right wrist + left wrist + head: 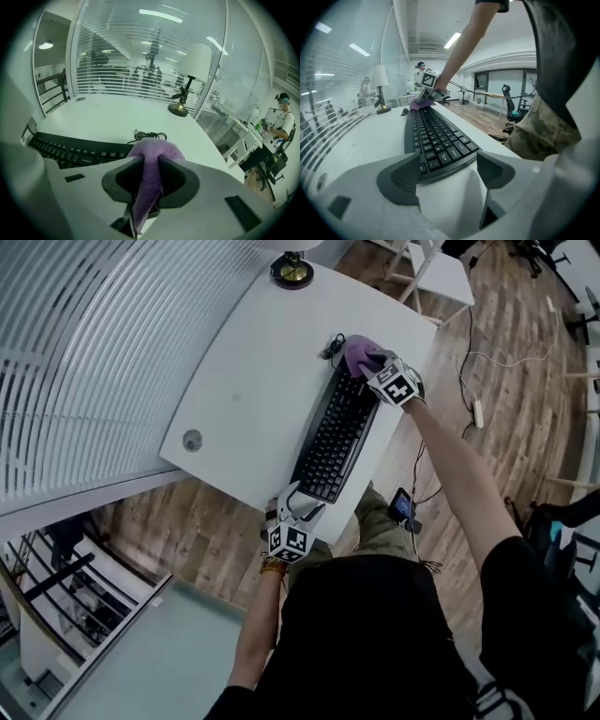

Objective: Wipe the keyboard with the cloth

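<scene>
Head view, left side: a striped glass partition [84,362] borders a white desk [244,381], which carries a small round disc [192,440] near its left edge.

At the desk's near edge, the left gripper [292,512] is at the near end of the black keyboard [336,432]. The left gripper view shows its jaws spread wide, released. The keyboard's near end lies in the gap between them and is not clamped.

The keyboard runs lengthwise away from the person, toward a lamp base [292,271] at the far edge of the desk. A coiled cable [330,346] lies just beyond the keyboard's far end.

Right side: the right gripper [380,367] is at the keyboard's far end. The right gripper view shows its jaws clenched on the purple cloth [358,352], pinched as a fold between the pads and bunched out beyond them. The cloth sits at the keyboard's far end. Whether it presses on the keys cannot be confirmed.
</scene>
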Available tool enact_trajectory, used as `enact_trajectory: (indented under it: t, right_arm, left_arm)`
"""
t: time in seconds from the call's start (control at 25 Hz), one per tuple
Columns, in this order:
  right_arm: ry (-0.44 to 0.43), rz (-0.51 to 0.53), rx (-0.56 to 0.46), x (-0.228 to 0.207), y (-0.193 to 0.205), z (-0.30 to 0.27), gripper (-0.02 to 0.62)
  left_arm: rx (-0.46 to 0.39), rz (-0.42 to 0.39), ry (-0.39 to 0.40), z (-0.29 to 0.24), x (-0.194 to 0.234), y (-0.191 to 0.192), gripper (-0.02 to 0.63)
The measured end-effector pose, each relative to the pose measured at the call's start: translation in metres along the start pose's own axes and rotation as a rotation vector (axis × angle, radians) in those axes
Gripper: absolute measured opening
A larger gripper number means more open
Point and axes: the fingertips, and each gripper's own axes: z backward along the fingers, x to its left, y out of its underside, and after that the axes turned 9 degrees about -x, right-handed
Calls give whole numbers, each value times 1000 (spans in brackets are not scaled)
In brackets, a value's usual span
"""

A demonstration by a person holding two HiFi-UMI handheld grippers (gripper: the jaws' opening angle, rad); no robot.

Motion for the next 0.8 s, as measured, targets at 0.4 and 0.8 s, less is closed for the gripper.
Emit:
enact_trajectory:
  t: [0.4, 0.8]
  right_arm:
    - [15, -200, -68, 2, 11, -21, 78]
    - [41, -237, -108, 15, 10, -14, 68]
  left_arm:
    - [11, -26, 61, 2, -2, 8, 370]
    - [29, -48, 14, -1, -1, 4, 345]
